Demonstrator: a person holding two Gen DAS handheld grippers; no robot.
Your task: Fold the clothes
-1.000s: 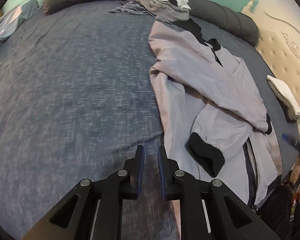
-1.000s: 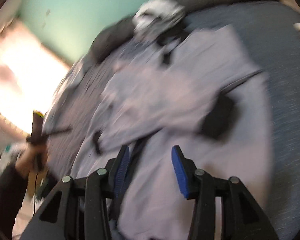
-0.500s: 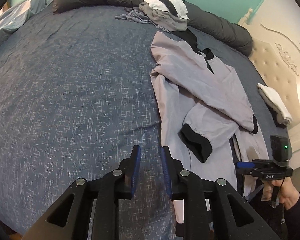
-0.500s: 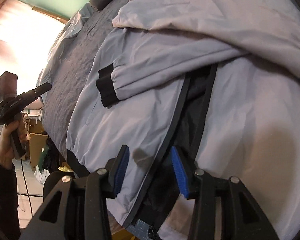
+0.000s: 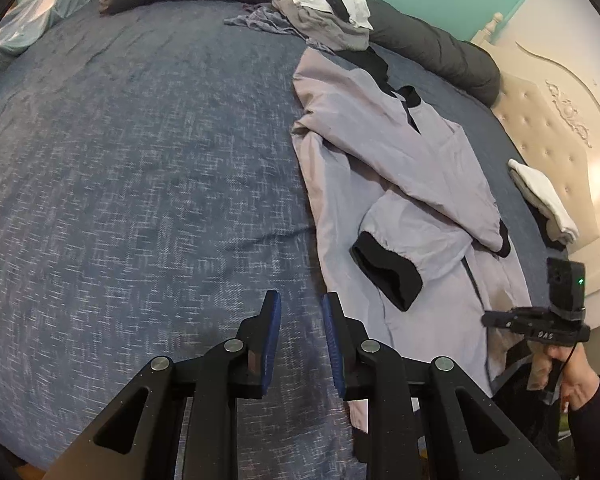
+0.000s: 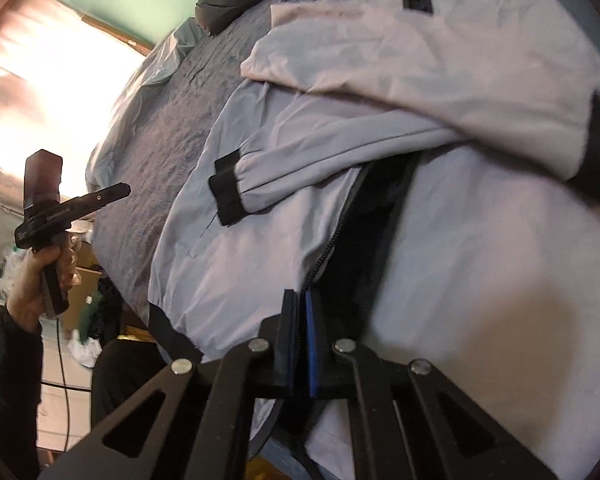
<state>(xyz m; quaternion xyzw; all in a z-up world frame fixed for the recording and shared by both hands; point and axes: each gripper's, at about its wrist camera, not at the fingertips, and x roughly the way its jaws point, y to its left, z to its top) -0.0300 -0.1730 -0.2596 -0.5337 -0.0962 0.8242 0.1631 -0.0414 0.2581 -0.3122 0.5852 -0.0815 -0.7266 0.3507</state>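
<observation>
Only right view shows right gripper (image 6: 299,300) pinching jacket (image 6: 228,280) zipper edge, left gripper (image 5: 298,308) slightly spread

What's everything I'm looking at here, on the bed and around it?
jacket: one, pale grey with black cuffs and collar, spread on the bed's right side, zip open
bedcover: one, speckled blue
bolster: one, dark grey, along the far edge
clothes heap: one, grey, white and black, at the far edge
folded cloth: one, white, by the headboard
headboard: one, cream, tufted
left gripper: black, blue pads, slightly apart, empty
right gripper: black, shut at the jacket's zip edge
</observation>
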